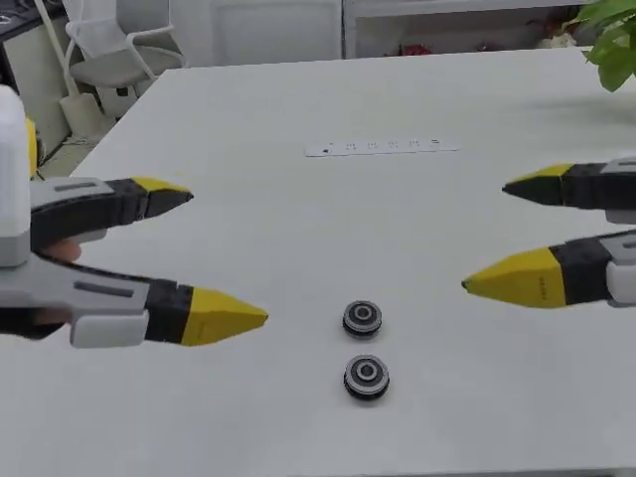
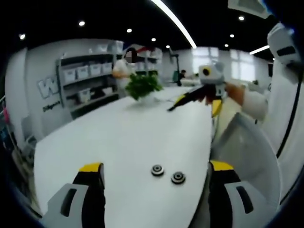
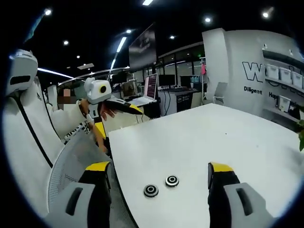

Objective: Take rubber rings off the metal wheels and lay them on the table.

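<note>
Two grippers, two wheels. At the left, the left gripper (image 1: 228, 256) hovers over the table (image 1: 298, 229) with its jaws spread wide, gripping nothing. In the middle lie the far wheel (image 1: 363, 318) and the near wheel (image 1: 367, 378), close together, with their dark rubber rings (image 1: 348, 320) still on. At the right hovers the right gripper (image 1: 484, 237), jaws likewise apart and empty.

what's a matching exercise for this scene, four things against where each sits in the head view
Things:
1 left claw
2 nearer wheel
3 plant
4 white strip

Places:
a top right corner
b left side, jaws apart
c upper middle of the view
d bottom centre of the view

Pairs: 1-b, 2-d, 3-a, 4-c
</note>
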Available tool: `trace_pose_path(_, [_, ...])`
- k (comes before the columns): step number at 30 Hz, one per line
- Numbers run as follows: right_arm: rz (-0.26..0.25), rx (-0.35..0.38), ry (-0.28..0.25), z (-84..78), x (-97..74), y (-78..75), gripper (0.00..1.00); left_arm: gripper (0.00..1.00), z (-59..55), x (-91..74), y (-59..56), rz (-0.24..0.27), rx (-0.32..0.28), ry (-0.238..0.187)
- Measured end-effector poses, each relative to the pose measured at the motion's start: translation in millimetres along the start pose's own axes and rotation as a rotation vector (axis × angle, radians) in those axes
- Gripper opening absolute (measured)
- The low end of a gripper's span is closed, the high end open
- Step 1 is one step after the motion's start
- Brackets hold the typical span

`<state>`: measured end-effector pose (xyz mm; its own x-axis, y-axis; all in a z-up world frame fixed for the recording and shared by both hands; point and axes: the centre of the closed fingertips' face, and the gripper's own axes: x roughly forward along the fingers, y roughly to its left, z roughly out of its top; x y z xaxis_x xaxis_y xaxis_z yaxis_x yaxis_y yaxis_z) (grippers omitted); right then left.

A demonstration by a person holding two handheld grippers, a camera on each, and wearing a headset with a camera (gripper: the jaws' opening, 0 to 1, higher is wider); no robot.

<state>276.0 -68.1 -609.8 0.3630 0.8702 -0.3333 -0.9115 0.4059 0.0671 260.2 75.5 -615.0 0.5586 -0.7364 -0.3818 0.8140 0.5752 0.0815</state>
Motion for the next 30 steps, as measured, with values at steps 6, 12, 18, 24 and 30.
trace_pose_path(6, [0.016, -0.073, -0.072, 29.2, 29.9, -7.6, 0.73, 0.89, 27.2, 36.5, -6.7, -0.024, 0.018, -0.063])
trace_pose_path(12, [0.048, -0.053, -0.141, 36.5, 54.6, -11.3, 0.66, 0.85, 28.1, 63.8, -0.3, -0.043, 0.030, -0.112])
trace_pose_path(18, [0.083, 0.028, -0.116, -10.6, 69.8, -16.3, 0.59, 0.81, -11.3, 81.3, -1.1, -0.071, 0.005, -0.079])
trace_pose_path(24, [0.113, 0.049, 0.096, -73.5, 81.8, -14.8, 0.56, 0.79, -38.4, 87.4, -9.7, -0.120, -0.022, -0.085])
trace_pose_path(30, [0.158, 0.065, 0.209, -110.9, 90.0, -2.9, 0.53, 0.72, -63.0, 94.6, -18.4, -0.166, -0.025, -0.041])
